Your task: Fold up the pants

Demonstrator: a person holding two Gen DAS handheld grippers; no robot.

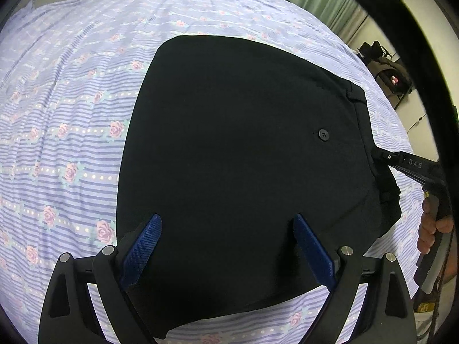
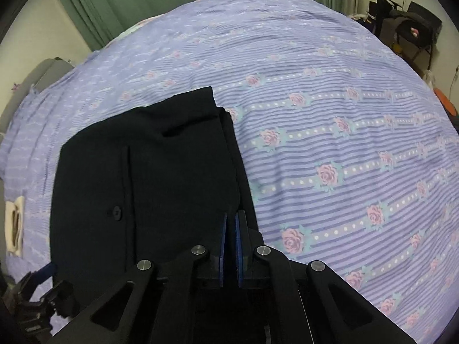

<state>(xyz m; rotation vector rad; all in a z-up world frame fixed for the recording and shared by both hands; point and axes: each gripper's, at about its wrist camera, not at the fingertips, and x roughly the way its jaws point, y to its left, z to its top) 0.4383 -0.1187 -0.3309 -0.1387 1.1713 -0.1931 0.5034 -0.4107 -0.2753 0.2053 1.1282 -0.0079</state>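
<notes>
Between right gripper (image 2: 231,215) fingers (image 2: 223,238), pressed nearly together: waistband edge of black pants (image 1: 235,149), pinched at right side of garment. Left gripper (image 1: 226,223) fingers (image 1: 143,246) spread wide over pants near edge, gripping nothing. Pants folded into compact block, button (image 1: 323,134) facing up, lying flat on bed (image 2: 330,109) with striped rose-print sheet. Person's hand (image 1: 433,229) grips right gripper handle.

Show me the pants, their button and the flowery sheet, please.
pants (image 1: 229,143): left wrist view, flat middle of the black cloth.
button (image 1: 323,134): left wrist view, centre of the small round button.
sheet (image 2: 344,114): right wrist view, bare striped part right of the pants.
</notes>
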